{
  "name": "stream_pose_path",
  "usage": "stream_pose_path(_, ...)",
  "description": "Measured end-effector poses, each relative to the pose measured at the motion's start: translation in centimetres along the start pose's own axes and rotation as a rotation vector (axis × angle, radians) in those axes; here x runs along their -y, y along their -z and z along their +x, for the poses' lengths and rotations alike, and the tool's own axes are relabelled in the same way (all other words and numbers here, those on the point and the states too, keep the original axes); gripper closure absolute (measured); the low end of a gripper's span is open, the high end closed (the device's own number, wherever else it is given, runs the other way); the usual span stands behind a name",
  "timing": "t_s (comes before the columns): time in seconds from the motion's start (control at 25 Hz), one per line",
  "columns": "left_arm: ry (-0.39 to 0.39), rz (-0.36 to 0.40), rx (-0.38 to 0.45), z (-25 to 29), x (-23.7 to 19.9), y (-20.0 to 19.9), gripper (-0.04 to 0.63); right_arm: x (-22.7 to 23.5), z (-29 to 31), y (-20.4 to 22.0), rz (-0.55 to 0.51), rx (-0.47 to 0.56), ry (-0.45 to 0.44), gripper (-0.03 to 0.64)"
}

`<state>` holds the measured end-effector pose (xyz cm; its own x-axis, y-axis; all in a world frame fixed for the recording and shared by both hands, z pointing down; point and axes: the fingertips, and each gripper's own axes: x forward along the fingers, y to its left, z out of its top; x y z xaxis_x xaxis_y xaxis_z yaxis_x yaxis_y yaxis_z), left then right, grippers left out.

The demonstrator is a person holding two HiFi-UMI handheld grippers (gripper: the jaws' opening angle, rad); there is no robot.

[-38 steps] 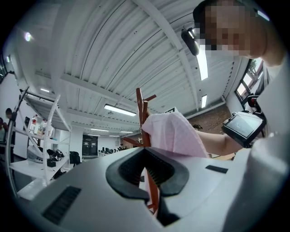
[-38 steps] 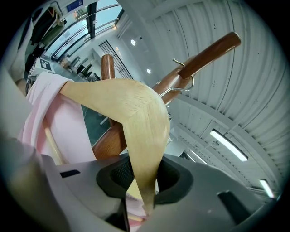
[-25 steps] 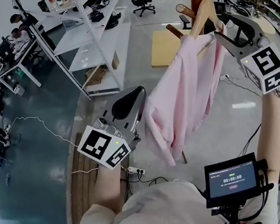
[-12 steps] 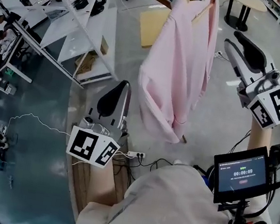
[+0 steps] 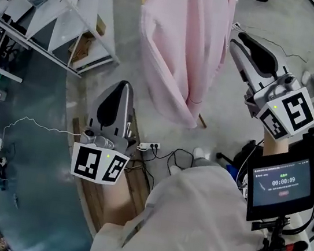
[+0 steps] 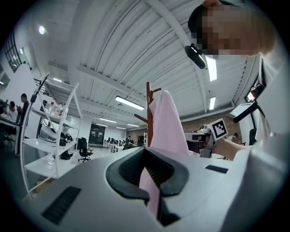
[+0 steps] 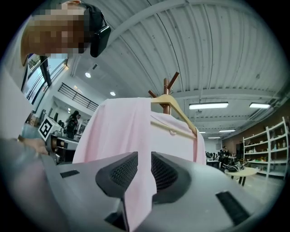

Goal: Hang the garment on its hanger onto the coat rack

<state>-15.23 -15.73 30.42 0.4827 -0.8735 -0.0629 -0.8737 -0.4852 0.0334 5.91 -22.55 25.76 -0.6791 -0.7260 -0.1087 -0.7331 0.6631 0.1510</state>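
The pink garment (image 5: pixel 181 44) hangs on a wooden hanger (image 7: pixel 179 111) from the coat rack's wooden pole (image 7: pixel 166 97). Its hem ends above the floor. My right gripper (image 5: pixel 238 38) is to the right of the garment and apart from it. Its jaws are closing to a narrow slit with nothing between them. In the right gripper view the garment (image 7: pixel 131 131) shows behind that slit. My left gripper (image 5: pixel 125 85) is low, left of the hem and not touching it. Its jaws also stand a narrow slit apart and are empty. The left gripper view shows the garment (image 6: pixel 167 122) on the pole (image 6: pixel 148 113) ahead.
White shelving (image 5: pixel 62 14) stands to the left. A power strip with cables (image 5: pixel 148 146) lies on the floor below the garment. A small screen (image 5: pixel 281 187) is mounted at the person's chest on the right. A round table (image 7: pixel 247 172) stands far right.
My right gripper has come down and away from the hanger's top to the garment's right side, and its jaws have narrowed. The garment stays hanging on the rack. The left gripper has barely moved.
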Motion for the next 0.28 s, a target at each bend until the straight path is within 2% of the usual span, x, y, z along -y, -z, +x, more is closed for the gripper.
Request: stream_pose_path(0.28, 0.005, -0.013, -0.037, 0.1, 0.8, 1.6, 0.598, -2.8, 1.3, 1.6, 0.044, -0.026, -0.058, 0.512)
